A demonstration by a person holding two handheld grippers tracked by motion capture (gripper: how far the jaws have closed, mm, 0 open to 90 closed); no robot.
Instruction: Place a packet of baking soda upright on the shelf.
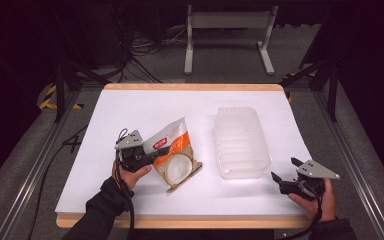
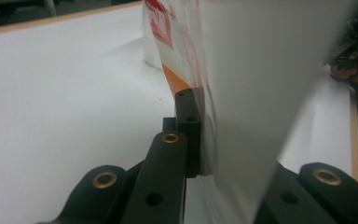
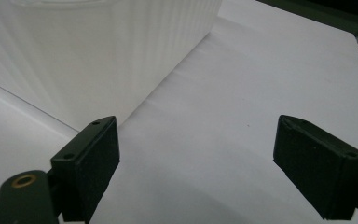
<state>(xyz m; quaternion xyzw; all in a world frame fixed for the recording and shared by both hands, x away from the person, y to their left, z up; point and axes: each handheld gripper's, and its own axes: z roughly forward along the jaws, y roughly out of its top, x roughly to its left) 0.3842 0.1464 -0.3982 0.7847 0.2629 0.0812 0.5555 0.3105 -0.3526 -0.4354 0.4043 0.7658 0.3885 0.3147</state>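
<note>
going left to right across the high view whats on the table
left gripper, shut on the snack bag → clear tub → right gripper, open

thing: flat white-and-orange plastic snack bag with a red label and a round clear window point(image 1: 174, 152) | state: sealed, held at its left edge | pose: tilted, one corner on the table | place: left of centre

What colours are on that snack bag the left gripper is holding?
The bag is white and orange with a red label, plus a clear window; the high view shows it best.
</note>
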